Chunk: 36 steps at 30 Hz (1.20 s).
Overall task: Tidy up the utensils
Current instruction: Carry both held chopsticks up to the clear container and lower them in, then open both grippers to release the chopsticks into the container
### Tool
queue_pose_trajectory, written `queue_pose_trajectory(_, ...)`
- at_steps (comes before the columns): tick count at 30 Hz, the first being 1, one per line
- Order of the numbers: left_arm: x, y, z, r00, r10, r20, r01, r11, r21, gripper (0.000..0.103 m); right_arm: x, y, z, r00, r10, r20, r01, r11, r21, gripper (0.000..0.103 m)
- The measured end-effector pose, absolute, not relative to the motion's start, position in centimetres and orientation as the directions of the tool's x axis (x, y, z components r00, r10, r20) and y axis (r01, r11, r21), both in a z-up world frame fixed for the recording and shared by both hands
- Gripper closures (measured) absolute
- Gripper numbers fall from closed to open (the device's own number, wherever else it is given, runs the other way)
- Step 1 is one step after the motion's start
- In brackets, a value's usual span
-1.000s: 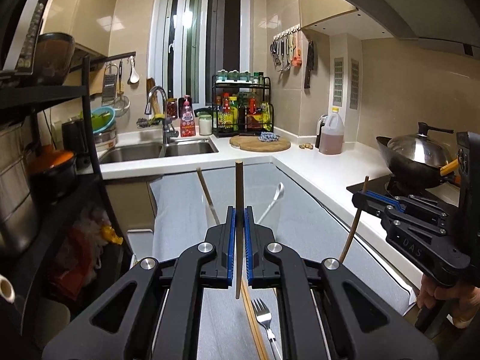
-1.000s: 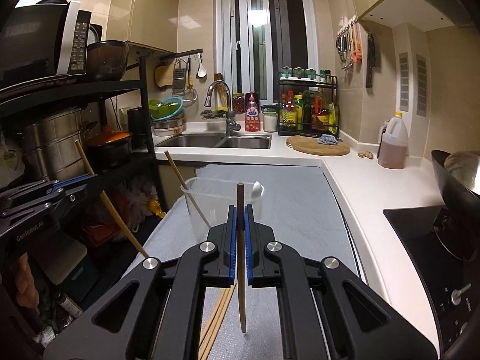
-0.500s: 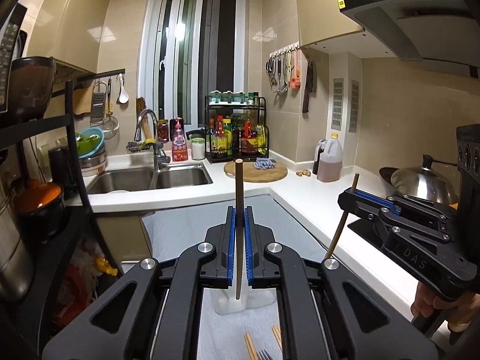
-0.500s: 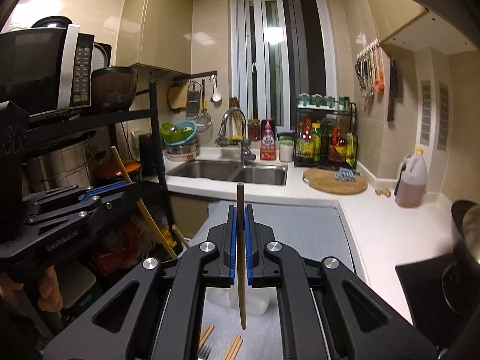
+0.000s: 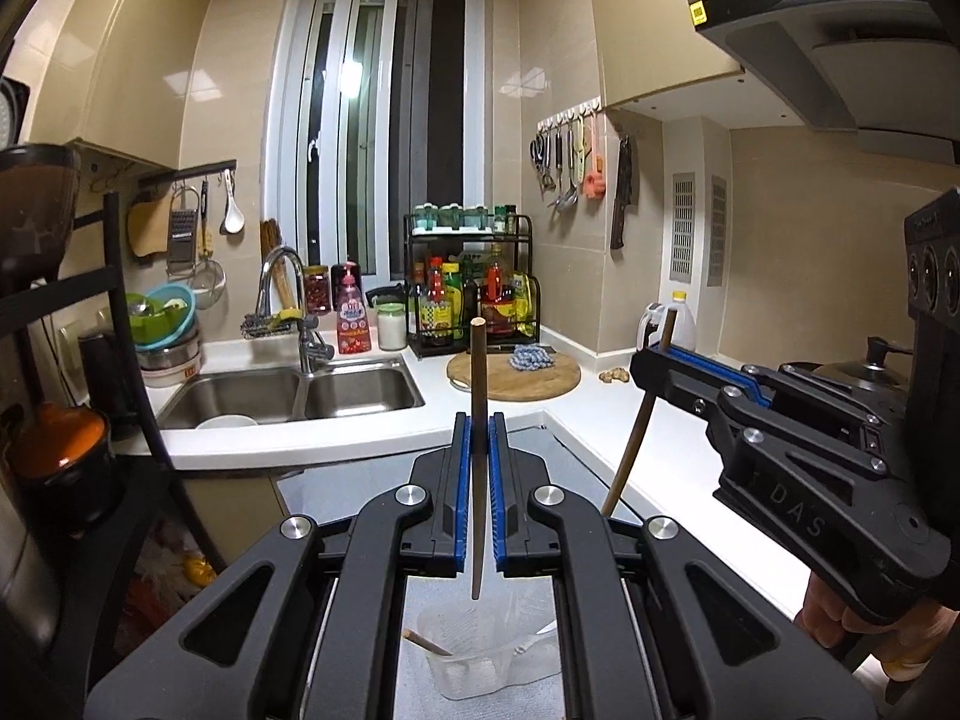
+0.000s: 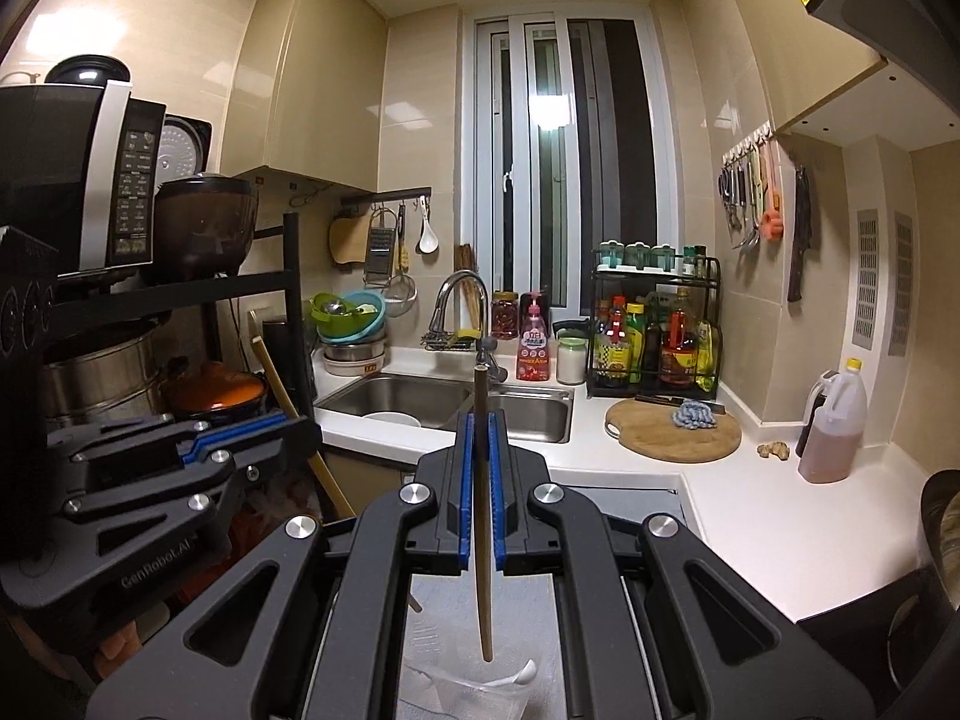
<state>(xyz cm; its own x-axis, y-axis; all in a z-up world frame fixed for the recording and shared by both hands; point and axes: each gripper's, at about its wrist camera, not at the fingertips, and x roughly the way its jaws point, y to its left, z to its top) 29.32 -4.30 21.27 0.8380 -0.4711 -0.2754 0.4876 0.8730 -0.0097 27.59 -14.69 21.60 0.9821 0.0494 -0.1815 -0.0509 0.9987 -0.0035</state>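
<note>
Risen since before, both chopsticks [image 5: 478,420] [image 6: 482,510] now above container [image 5: 474,654].

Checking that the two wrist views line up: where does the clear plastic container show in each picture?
Left wrist: the clear plastic container sits at bottom centre, seen between the left gripper's arms, right under the chopstick it clamps.
Right wrist: the container is cut off by the bottom edge, centre, below the right gripper.
Shared landmark: the round wooden cutting board on the white counter.
</note>
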Motion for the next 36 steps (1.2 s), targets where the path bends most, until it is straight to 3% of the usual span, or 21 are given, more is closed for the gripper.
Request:
queue_pose_trajectory(9,32.2,-5.3,16.3,0.816,-0.439,-0.375,0.470,0.883,-0.011,0.097,29.6,-15.5,17.2,0.967,0.048,-0.252,-0.044,0.999,0.023,0.098)
queue_pose_trajectory(20,33.6,-4.6,13.4,0.807,-0.402,-0.434,0.435,0.900,-0.024,0.097,30.2,-16.0,14.2,0.951,0.044,-0.306,-0.030,0.998,0.050,0.098)
queue_pose_trajectory(21,33.8,-4.5,13.2,0.808,-0.393,-0.439,0.425,0.905,-0.027,0.093,30.2,-15.9,14.0,0.950,0.045,-0.310,-0.031,0.998,0.049,0.098)
queue_pose_trajectory(23,33.8,-4.3,13.1,0.818,-0.356,-0.453,0.385,0.922,-0.029,0.050,30.1,-15.8,13.8,0.944,0.048,-0.328,-0.034,0.998,0.048,0.095)
queue_pose_trajectory(24,33.7,-3.9,13.3,0.838,-0.310,-0.450,0.333,0.943,-0.030,0.015,30.0,-15.7,13.6,0.939,0.049,-0.341,-0.035,0.998,0.047,0.087)
queue_pose_trajectory(25,33.3,-3.4,13.6,0.865,-0.267,-0.425,0.281,0.959,-0.031,0.008,29.9,-15.8,13.5,0.937,0.046,-0.346,-0.031,0.998,0.049,0.067)
queue_pose_trajectory(27,32.7,-2.5,14.3,0.887,-0.237,-0.396,0.240,0.970,-0.042,0.008,29.0,-15.9,13.6,0.942,0.028,-0.335,-0.013,0.999,0.048,0.042)
queue_pose_trajectory(29,32.3,-1.8,14.7,0.885,-0.234,-0.402,0.232,0.971,-0.053,0.008,28.2,-16.0,13.6,0.944,0.028,-0.328,-0.015,0.999,0.044,0.039)
queue_pose_trajectory(34,30.0,-1.1,15.2,0.897,-0.200,-0.394,0.214,0.977,-0.010,0.008,25.5,-15.9,13.8,0.947,0.019,-0.320,0.000,0.998,0.060,0.020)
queue_pose_trajectory(36,28.9,-0.9,15.3,0.895,-0.204,-0.396,0.216,0.976,-0.014,0.008,24.2,-15.6,13.7,0.946,0.018,-0.324,0.003,0.998,0.065,0.017)
